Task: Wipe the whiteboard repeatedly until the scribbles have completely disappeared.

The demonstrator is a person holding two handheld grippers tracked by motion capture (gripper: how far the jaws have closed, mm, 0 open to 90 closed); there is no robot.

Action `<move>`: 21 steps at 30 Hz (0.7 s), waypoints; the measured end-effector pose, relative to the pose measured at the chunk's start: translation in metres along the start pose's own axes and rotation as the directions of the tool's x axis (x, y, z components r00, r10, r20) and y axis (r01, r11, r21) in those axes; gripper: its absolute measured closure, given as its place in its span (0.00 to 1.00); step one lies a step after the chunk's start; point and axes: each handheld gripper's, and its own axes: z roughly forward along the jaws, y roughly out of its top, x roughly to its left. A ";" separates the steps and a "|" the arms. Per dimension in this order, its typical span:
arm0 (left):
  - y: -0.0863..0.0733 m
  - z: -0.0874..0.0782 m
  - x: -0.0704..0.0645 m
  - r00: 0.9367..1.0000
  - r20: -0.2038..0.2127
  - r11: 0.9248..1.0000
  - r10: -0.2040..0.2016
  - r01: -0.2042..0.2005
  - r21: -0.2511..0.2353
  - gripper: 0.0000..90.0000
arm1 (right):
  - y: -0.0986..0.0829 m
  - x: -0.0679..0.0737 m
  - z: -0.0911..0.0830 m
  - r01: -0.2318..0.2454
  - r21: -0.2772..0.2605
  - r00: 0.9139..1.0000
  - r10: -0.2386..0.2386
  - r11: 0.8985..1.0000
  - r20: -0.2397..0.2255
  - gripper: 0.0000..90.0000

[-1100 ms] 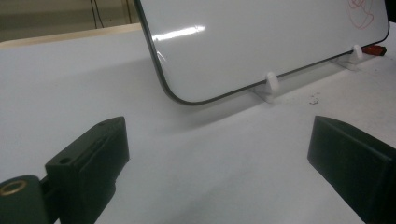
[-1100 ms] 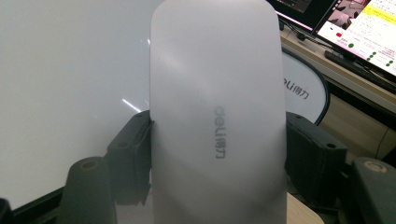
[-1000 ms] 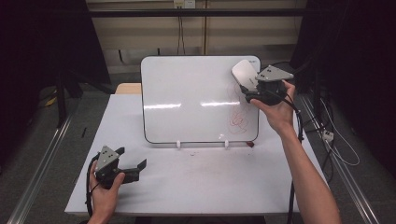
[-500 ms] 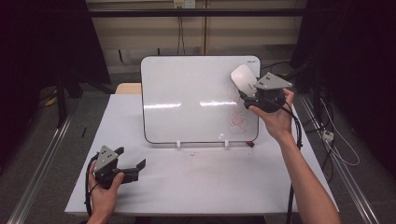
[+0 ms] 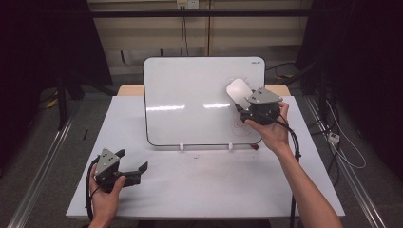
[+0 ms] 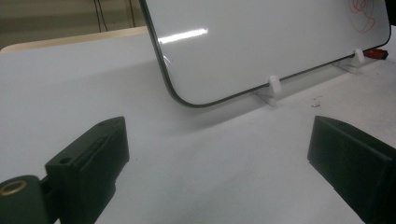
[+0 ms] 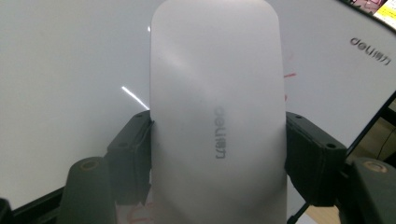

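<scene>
A whiteboard (image 5: 190, 99) stands tilted on white clips at the back of the table, with a red scribble (image 5: 240, 126) near its lower right corner. My right gripper (image 5: 243, 105) is shut on a white eraser (image 5: 239, 91) and holds it against the board's right side, just above the scribble. In the right gripper view the eraser (image 7: 217, 107) sits between both jaws, in front of the board (image 7: 70, 79). My left gripper (image 5: 133, 160) rests open and empty on the table at front left. In its own view, the left gripper (image 6: 219, 144) faces the board's lower edge (image 6: 233, 95).
The white table (image 5: 204, 185) has bare room in front of the board. A red pen (image 6: 376, 53) lies by the board's right foot. White clips (image 6: 275, 86) hold the board's bottom edge. Cables and dark stands surround the table.
My right gripper has carried the eraser down and slightly left across the board, toward the red scribble. The left gripper has stayed about where it was.
</scene>
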 end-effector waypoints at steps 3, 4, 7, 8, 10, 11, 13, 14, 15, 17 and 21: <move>0.000 0.000 0.000 1.000 0.000 1.000 0.002 -0.002 0.005 0.06 | -0.006 0.003 0.004 0.000 0.015 1.000 0.000 1.000 -0.001 0.35; 0.000 0.001 0.000 1.000 0.000 1.000 -0.002 0.002 0.001 0.06 | -0.007 0.004 0.005 -0.004 0.017 1.000 0.004 1.000 -0.002 0.35; 0.000 0.000 0.000 1.000 0.000 1.000 0.002 -0.002 0.002 0.06 | -0.011 0.007 0.007 -0.005 0.020 1.000 0.004 1.000 0.000 0.35; 0.000 0.000 0.000 1.000 0.000 1.000 0.002 -0.002 0.002 0.06 | -0.012 0.007 0.007 -0.003 0.022 1.000 0.003 1.000 0.001 0.35; 0.000 0.000 0.000 1.000 -0.001 1.000 0.007 -0.007 0.003 0.06 | -0.013 0.009 0.008 -0.002 0.031 1.000 0.002 1.000 0.010 0.35; 0.000 0.000 0.000 1.000 -0.001 1.000 0.008 -0.008 0.003 0.06 | -0.013 0.009 0.009 0.001 0.032 1.000 -0.001 0.999 0.012 0.35; 0.000 0.000 -0.001 1.000 0.000 1.000 0.009 -0.009 0.005 0.06 | -0.013 0.010 0.010 0.008 0.033 1.000 -0.009 0.999 0.011 0.35; 0.000 0.001 -0.001 1.000 0.002 1.000 0.006 -0.006 0.004 0.06 | -0.013 0.011 0.011 0.010 0.034 1.000 -0.011 0.999 0.013 0.35; 0.000 0.001 -0.001 1.000 0.002 1.000 0.005 -0.005 0.003 0.06 | -0.013 0.011 0.013 0.019 0.040 1.000 -0.019 0.999 0.015 0.35; 0.000 0.001 -0.001 1.000 0.004 1.000 0.004 -0.004 0.004 0.06 | -0.013 0.014 0.016 0.032 0.051 0.999 -0.034 0.998 0.023 0.35; 0.000 0.000 0.000 1.000 0.003 1.000 -0.001 0.001 0.002 0.06 | -0.016 0.018 0.022 0.048 0.078 0.998 -0.051 0.996 0.037 0.35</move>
